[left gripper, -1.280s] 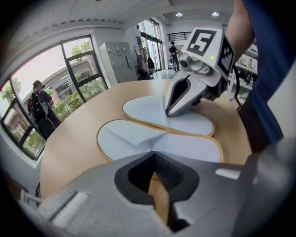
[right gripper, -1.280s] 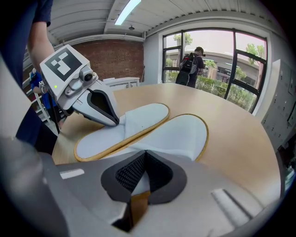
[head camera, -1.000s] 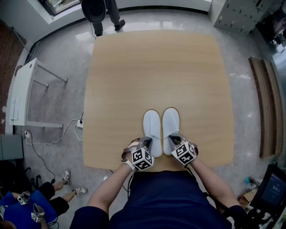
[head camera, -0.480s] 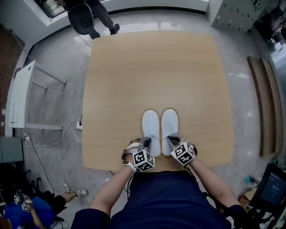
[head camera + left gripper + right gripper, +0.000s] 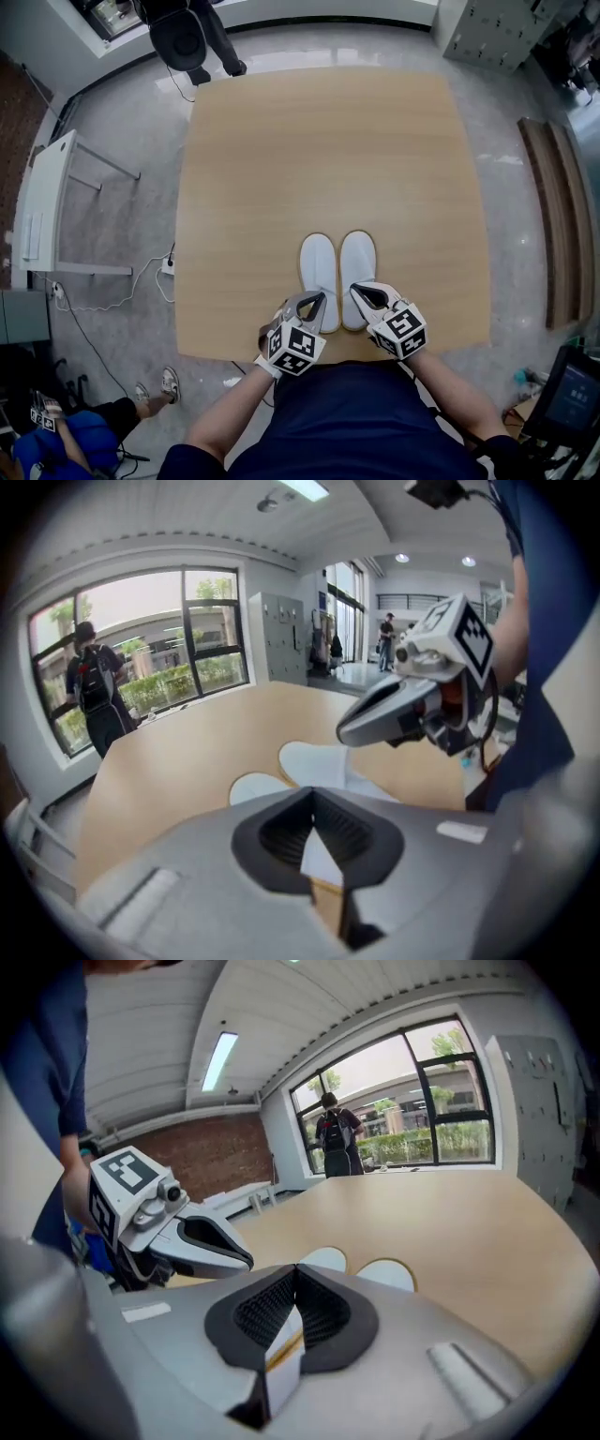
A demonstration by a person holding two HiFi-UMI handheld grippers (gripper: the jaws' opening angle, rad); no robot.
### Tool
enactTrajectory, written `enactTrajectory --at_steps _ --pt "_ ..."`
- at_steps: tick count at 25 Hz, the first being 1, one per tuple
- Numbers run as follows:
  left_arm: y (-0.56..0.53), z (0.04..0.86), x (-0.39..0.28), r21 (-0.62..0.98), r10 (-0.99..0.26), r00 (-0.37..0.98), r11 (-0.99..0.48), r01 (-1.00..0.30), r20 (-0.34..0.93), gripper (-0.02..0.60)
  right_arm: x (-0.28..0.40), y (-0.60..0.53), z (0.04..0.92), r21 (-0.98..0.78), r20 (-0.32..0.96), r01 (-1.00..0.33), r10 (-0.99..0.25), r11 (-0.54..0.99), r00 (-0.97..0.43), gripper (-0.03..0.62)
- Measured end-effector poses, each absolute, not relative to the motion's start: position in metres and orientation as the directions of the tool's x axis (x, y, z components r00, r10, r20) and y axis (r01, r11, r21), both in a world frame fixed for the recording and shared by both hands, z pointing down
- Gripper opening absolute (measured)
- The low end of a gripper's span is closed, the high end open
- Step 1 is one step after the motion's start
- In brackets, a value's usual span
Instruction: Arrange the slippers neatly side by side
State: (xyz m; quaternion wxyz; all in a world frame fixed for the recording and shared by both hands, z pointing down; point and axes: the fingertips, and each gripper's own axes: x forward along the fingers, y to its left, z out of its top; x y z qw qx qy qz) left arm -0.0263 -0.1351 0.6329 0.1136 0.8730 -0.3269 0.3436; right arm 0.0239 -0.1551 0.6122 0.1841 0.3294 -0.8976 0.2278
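Both claws are drawing back toward the person compared with half a second ago, their marker cubes now sitting nearer the surface's front edge, while the slippers are lying where they lay then. The left claw is hanging over the heel end of the left slipper, and the right claw is hanging over the heel end of the right slipper.

In the left gripper view the left claw's tips are meeting, leaving only the hollow behind them. White slipper and tan wood are showing through that hollow, and nothing is being gripped. The right gripper view is showing the same for the right claw: tips pressed together, ribbed pads curving apart behind them, nothing in its hold. Each camera is also catching the other claw from the side, closed and carrying nothing.

The two white slippers are resting flat on the surface near its front edge, just beside each other and parallel. Their toes are pointing away from the person and their heels are sitting about level. Their tan rims are running close together along the inner sides; whether they are touching cannot be told.

Beyond the far edge a person with a dark backpack is standing on the grey floor.
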Motion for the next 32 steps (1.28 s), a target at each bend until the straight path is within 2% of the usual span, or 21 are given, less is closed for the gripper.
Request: enactTrajectory --at_steps 3,7,13,17,32 --pt "-0.142 0.589 -0.013 -0.011 -0.530 0.609 -0.760 -0.650 0.591 0.003 0.030 -0.164 0.584 -0.346 0.416 -0.690 -0.555 0.636 -0.720 0.011" --pt "-0.153 0.534 -0.001 0.034 -0.582 0.664 -0.740 -0.672 0.470 0.003 0.046 -0.179 0.537 -0.324 0.333 -0.735 -0.656 0.596 -0.678 0.011" --pt "-0.162 0.498 -0.001 0.059 -0.630 0.670 -0.710 -0.702 0.392 0.003 0.049 -0.190 0.488 -0.284 0.241 -0.745 -0.707 0.604 -0.665 0.011" --pt "-0.156 0.502 0.006 0.096 -0.602 0.688 -0.720 -0.687 0.405 0.003 0.044 -0.188 0.472 -0.232 0.202 -0.736 -0.709 0.636 -0.676 0.011" --pt "-0.149 0.525 0.006 0.114 -0.577 0.676 -0.716 -0.689 0.459 0.003 0.040 -0.183 0.474 -0.228 0.212 -0.723 -0.692 0.652 -0.690 0.011"
